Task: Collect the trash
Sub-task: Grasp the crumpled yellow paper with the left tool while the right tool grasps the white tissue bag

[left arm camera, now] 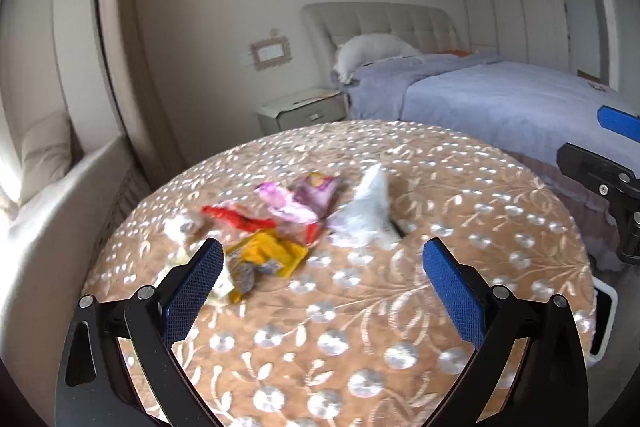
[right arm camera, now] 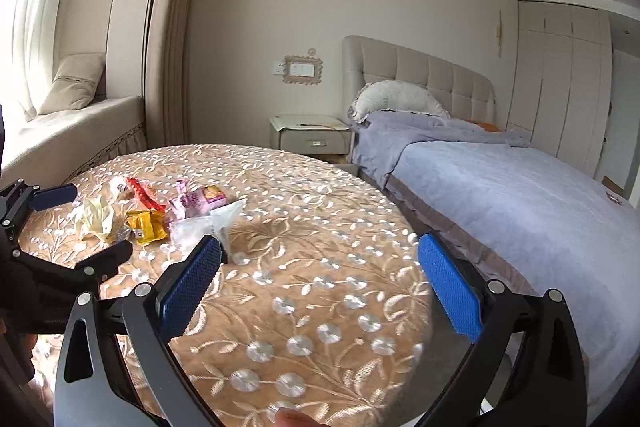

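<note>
The trash sits in a loose heap on the round table (right arm camera: 320, 307), toward its far left part as the right wrist camera sees it: a red wrapper (right arm camera: 145, 195), a pink and purple packet (right arm camera: 196, 203), a yellow wrapper (right arm camera: 147, 225), a crumpled pale tissue (right arm camera: 96, 219) and a clear plastic bag (right arm camera: 204, 227), all touching or overlapping on the patterned beige cloth. No bin or sack to receive them can be seen in either view. The left gripper (left arm camera: 323, 259) hangs just short of the heap with its jaws spread wide and nothing between them; its left finger lies near the yellow wrapper (left arm camera: 266, 257). The right gripper (right arm camera: 320, 257) is likewise wide open and empty, with its left finger close to the plastic bag. Judging by this, the collecting has barely begun: every piece lies on the table and none is held, so all the picking up remains. Beyond the table stand a bed (right arm camera: 520, 211) with a blue cover and a small nightstand (right arm camera: 310, 135).
</note>
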{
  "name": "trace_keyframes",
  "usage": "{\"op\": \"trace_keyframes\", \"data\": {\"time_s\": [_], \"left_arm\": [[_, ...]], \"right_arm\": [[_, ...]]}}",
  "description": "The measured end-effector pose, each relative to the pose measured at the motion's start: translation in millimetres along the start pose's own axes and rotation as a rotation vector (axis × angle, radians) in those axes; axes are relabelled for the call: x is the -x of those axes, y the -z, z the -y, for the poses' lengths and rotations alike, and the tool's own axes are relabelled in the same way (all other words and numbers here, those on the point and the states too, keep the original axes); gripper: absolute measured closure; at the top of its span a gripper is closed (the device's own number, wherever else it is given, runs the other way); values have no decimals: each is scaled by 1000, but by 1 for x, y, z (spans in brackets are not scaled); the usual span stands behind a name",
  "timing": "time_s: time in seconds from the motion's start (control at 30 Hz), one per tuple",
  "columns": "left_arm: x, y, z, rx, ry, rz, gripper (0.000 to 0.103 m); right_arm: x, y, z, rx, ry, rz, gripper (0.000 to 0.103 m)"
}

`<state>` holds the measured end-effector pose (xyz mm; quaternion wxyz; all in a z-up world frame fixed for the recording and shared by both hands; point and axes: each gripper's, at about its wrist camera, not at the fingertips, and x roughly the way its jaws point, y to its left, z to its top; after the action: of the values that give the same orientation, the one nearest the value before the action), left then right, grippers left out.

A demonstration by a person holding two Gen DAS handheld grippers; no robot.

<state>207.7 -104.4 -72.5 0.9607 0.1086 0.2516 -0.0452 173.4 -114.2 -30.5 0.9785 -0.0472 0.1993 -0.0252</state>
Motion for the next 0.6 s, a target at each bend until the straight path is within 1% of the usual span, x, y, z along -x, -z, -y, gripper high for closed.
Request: {"op": "trace_keyframes", "data": {"time_s": [0.13, 0.2, 0.33, 0.4, 0.5, 0.6], "left_arm": [[-17, 10, -50, 111, -51, -51, 5], [-25, 12, -66, 132, -77, -68, 5], [-47, 10, -91, 137, -137, -118, 5], [-62, 10, -102, 156, -122, -154, 5], [-90, 11, -119, 216, -85, -235, 5], [-110, 17, -132, 265, -58, -294, 5]], "right_arm": [[-35, -6, -24, -14, -51, -50, 5], [-52, -10, -35, -15, -76, -78, 5], [-82, -18, -54, -5, -122, -124, 5], [-100, -20, -63, 6, -129, -168, 5], [-129, -19, -76, 5, -174, -246, 5], [-156, -18, -86, 8, -182, -318, 5]]}}
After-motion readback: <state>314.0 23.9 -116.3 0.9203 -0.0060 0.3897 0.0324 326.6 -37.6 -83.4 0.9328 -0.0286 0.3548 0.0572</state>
